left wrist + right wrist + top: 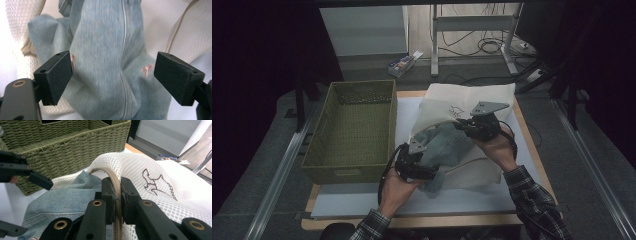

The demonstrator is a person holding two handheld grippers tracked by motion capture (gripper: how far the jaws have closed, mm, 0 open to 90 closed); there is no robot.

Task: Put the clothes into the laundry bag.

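Note:
A white mesh bag (472,97) with a stitched dog outline (156,183) lies on the table, and pale blue jeans (452,145) bulge out of its mouth. My right gripper (117,192) is shut on the bag's beige zipped rim (110,173) and holds that edge lifted above the denim. My left gripper (113,75) stands open at the near end of the jeans (105,50), one pad on each side of the fold; its left pad sits right against the cloth and the right pad is clear of it. The mesh bag (160,20) lies behind the denim.
A green woven basket (362,85) stands to the left of the bag, close to my left gripper (429,172). A white board (412,200) covers the wooden tabletop. Beyond the table lie a small box (402,64), desk legs and cables on the floor.

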